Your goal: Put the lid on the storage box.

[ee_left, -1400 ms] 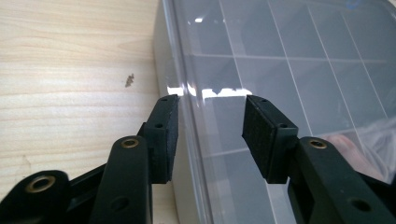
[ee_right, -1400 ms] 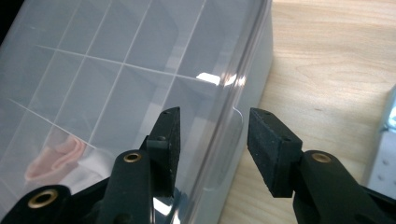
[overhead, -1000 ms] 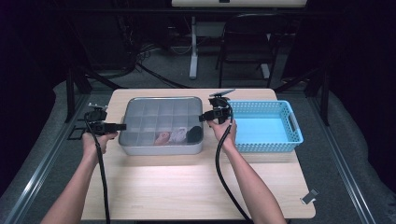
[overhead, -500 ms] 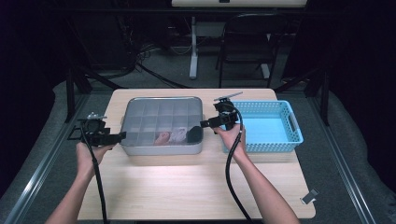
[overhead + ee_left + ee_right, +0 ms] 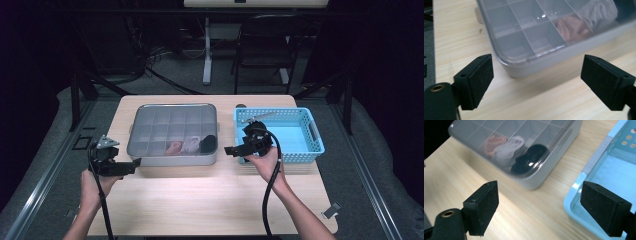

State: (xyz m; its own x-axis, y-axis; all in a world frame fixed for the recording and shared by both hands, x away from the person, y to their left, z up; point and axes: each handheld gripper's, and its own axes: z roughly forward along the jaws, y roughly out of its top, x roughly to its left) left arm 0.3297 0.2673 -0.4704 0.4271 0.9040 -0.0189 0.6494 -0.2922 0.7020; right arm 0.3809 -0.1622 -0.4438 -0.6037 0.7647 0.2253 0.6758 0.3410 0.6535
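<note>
A grey compartment box [image 5: 172,134] with a clear lid lies at the back middle of the table. Its front row holds a pink cloth [image 5: 174,147], a white one [image 5: 190,145] and a black one [image 5: 209,143]. My left gripper [image 5: 134,162] is off the box's front left corner, apart from it. Its jaws have just been opening and stand open with nothing between them. In the left gripper view [image 5: 540,75] the box corner [image 5: 529,32] lies ahead. My right gripper [image 5: 231,150] is between the box and a blue basket [image 5: 300,156], its jaws also just opened, nothing between them [image 5: 544,205].
The wooden table [image 5: 200,200] has bare room in front of the box and the basket. The basket's rim [image 5: 596,152] is close to my right gripper's right jaw. A small clip [image 5: 331,210] lies near the table's front right edge.
Both grippers have drawn back from the box's sides toward the person, and their jaws have widened. The box has stayed in place.
</note>
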